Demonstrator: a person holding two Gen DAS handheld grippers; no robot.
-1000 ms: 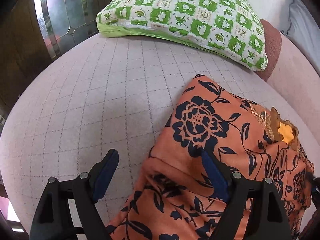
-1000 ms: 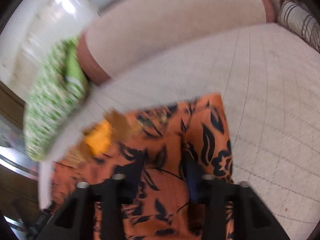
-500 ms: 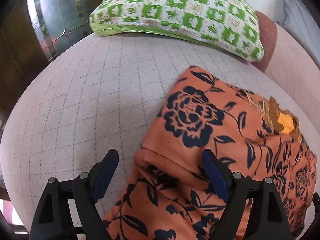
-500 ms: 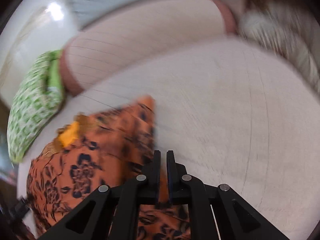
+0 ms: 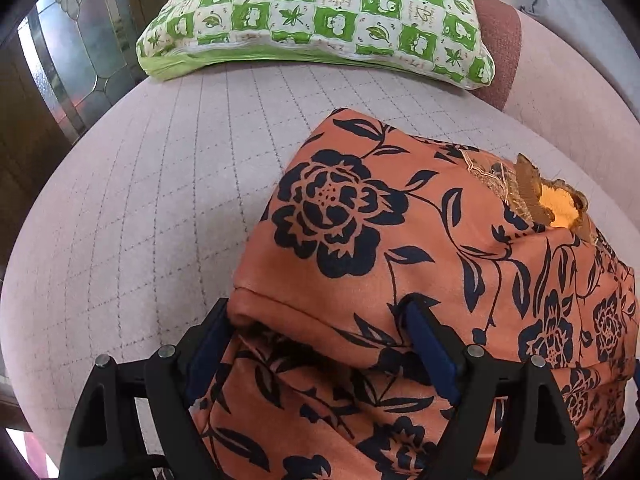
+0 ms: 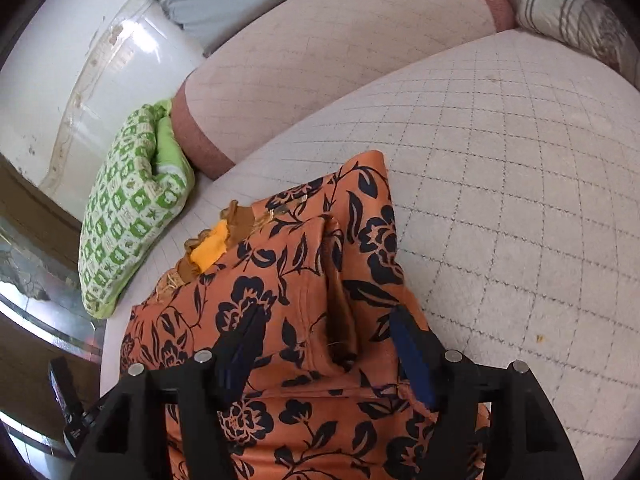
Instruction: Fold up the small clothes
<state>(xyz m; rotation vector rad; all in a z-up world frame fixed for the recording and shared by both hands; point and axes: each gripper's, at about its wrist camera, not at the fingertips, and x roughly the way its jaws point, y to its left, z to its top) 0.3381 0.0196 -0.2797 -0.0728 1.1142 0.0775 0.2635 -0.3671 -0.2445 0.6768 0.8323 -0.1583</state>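
Note:
An orange garment (image 5: 400, 248) with a dark floral print and a yellow-gold trim lies partly folded on the quilted pink sofa seat (image 5: 152, 208). It also shows in the right wrist view (image 6: 304, 280). My left gripper (image 5: 320, 344) is open, its jaws straddling a folded edge at the garment's left side. My right gripper (image 6: 328, 344) is open over the garment's right side, its jaws either side of a raised fold.
A green and white patterned pillow (image 5: 320, 16) lies at the far end of the seat, also in the right wrist view (image 6: 132, 216). The sofa backrest (image 6: 340, 60) runs behind. A striped cushion (image 6: 572, 20) sits at the far right. A glass door (image 5: 68, 60) stands left.
My right gripper was shut half a second ago and has opened, now lying over the garment. My left gripper has moved forward onto the folded edge. The garment has been folded over.

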